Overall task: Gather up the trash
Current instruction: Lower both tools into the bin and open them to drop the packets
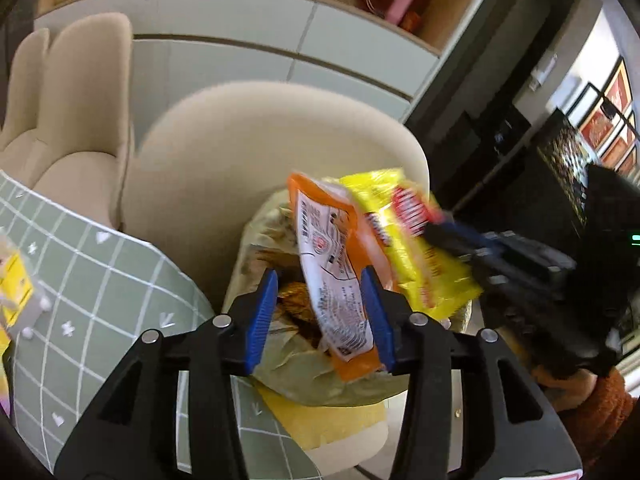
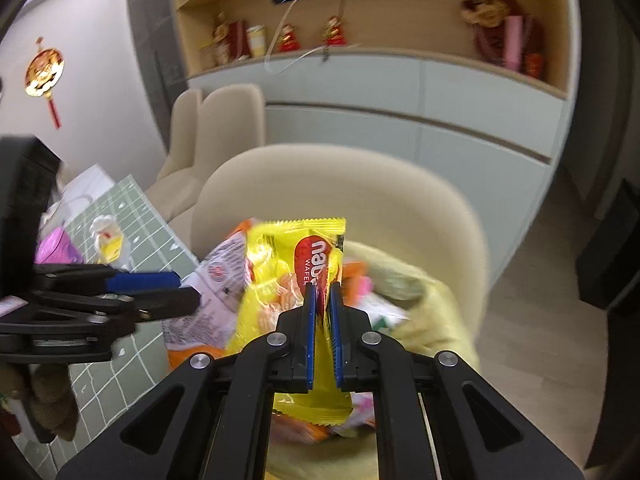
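Observation:
An orange snack wrapper (image 1: 332,248) with a white printed back hangs between the fingers of my left gripper (image 1: 320,276), over a yellowish trash bag (image 1: 280,364) on a chair. The jaws stand apart: the wrapper leans on the right pad and the left pad is clear of it. My right gripper (image 2: 323,288) is shut on a yellow wafer wrapper (image 2: 280,264) over the same bag (image 2: 432,304). From the right wrist, the left gripper (image 2: 186,291) shows at the left beside the orange wrapper (image 2: 216,276). In the left wrist view, the right gripper (image 1: 436,232) grips the yellow wrapper (image 1: 400,220).
The bag sits on a beige chair (image 1: 240,152) next to a table with a green grid cloth (image 1: 100,280). A small yellow and white packet (image 2: 106,240) and a pink item (image 2: 56,248) lie on the table. More beige chairs and a white cabinet stand behind. A hand in a brown sleeve (image 1: 592,408) holds the right gripper.

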Available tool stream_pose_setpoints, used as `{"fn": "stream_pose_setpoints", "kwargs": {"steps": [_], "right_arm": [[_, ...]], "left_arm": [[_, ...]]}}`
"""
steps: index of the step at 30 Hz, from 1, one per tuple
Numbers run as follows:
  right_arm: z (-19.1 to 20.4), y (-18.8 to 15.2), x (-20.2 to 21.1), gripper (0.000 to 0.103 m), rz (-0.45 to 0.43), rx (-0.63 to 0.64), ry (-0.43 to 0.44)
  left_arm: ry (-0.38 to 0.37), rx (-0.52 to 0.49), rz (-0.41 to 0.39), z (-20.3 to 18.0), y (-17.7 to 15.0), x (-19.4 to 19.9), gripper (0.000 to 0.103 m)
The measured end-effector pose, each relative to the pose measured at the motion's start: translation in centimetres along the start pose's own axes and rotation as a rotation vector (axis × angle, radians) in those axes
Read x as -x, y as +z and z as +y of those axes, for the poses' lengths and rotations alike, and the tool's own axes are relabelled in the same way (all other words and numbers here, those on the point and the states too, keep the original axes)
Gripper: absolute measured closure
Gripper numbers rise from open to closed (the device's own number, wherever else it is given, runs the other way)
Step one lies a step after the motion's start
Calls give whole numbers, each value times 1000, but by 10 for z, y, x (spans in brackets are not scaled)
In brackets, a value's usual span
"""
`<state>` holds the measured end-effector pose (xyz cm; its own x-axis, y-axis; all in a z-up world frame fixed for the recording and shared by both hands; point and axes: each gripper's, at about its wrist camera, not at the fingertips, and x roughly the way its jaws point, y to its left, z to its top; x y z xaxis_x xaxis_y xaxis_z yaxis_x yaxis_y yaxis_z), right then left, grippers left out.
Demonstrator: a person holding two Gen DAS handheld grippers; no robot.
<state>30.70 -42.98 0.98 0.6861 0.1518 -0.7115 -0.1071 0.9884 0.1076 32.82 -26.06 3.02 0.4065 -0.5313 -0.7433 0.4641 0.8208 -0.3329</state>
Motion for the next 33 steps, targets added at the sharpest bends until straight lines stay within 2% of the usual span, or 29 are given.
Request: {"fn": "stream_pose_setpoints", "kwargs": {"steps": [3,7,11,12,17,19,20,22,25,28,33], "right_arm": [[10,-3,-28,95,94,50,38],[9,-17,-52,95,197,122,-33],[-8,-24,-59,95,245,112,-104],[-14,-26,-59,95,252,93,-99],[-25,-28,-42,95,206,39,-80],[-31,-25,-29,95,167,14,-78],[-34,-23,-23,95,148,3,-81],[-40,-18,-9,95,107,-16,-98],[-46,-12,9,95,52,-24,-125],[-50,-6,21,95,22,-36,-137],[-46,3,32,95,-9,-50,-91]], "left_arm": [[16,19,-33,7,-4,15,61],[18,40,-49,13,-12,28,61],[15,45,-45,16,-18,30,60],[12,51,-43,14,-21,28,60],[-10,37,-32,12,-20,20,63],[-19,20,-31,10,-15,15,81],[-23,21,-18,9,-12,8,84],[-32,18,-5,6,-8,-2,98],[-21,-26,18,-5,-2,-24,103],[-27,-82,47,-21,5,-49,103],[-26,-104,109,-30,5,-81,103]]}}
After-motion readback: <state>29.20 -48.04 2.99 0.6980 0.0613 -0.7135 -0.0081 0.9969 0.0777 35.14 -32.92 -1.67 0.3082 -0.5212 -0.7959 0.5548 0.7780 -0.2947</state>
